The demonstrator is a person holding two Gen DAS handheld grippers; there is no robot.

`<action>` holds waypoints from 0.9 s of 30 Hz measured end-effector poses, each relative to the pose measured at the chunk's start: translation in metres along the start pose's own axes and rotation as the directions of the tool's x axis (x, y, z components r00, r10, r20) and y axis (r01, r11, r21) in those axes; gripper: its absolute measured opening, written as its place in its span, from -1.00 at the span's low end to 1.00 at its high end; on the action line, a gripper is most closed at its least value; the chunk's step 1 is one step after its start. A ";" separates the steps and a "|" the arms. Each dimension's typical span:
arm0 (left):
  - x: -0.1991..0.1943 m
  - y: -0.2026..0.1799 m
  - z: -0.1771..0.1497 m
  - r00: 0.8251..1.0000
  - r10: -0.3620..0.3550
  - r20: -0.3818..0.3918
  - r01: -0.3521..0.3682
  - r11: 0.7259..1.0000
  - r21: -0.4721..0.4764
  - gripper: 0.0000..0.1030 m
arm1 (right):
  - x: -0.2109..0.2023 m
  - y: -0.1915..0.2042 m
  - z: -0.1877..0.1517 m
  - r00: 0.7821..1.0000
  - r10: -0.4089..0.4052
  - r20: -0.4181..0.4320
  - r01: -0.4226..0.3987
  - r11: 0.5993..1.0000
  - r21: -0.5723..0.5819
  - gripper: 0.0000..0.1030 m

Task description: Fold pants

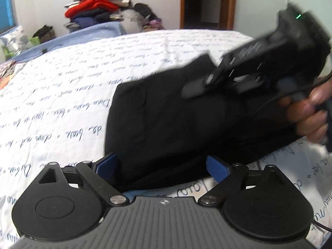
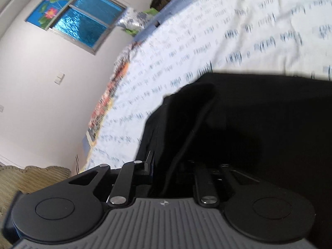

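Black pants (image 1: 166, 120) lie folded on the white bedsheet with blue script (image 1: 62, 87). In the left wrist view my left gripper (image 1: 162, 167) stands open, its blue pads (image 1: 217, 168) wide apart on either side of the near edge of the pants. A hand (image 1: 311, 112) holds my right gripper (image 1: 197, 85), blurred, over the far right part of the pants. In the right wrist view my right gripper (image 2: 172, 166) has its fingers close together on a raised fold of the pants (image 2: 186, 112); the dark cloth hides the pads.
A heap of clothes (image 1: 97, 6) sits on a blue blanket (image 1: 93, 29) at the far side of the bed. A doorway (image 1: 207, 2) stands behind. In the right wrist view, a window (image 2: 83, 18) is on the wall and a patterned cloth (image 2: 108, 95) lies along the bed's left edge.
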State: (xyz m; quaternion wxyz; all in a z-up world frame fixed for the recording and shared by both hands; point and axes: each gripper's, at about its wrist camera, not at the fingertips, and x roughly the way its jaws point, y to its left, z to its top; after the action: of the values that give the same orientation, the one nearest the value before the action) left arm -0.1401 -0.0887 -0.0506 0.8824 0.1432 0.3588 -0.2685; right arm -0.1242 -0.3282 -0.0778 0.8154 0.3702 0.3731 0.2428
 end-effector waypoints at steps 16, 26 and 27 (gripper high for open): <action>0.007 0.016 -0.019 0.992 0.075 -0.102 -0.078 0.997 -0.026 0.97 | -0.100 -0.049 0.038 0.986 -0.152 0.064 0.154 0.988 -0.032 -0.68; 0.012 0.017 -0.020 0.992 0.070 -0.109 -0.075 0.997 -0.037 1.00 | -0.131 -0.076 0.033 0.982 -0.172 0.074 0.172 0.985 0.014 -0.69; 0.016 0.018 -0.020 0.992 0.069 -0.109 -0.074 0.996 -0.042 1.00 | -0.132 -0.081 0.032 0.986 -0.149 0.073 0.146 0.988 0.041 -0.68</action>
State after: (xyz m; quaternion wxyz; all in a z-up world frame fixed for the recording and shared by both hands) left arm -0.1314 -0.0711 -0.0752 0.8739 0.1497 0.4067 -0.2202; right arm -0.1695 -0.4796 -0.0704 0.8380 0.3649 0.3724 0.1608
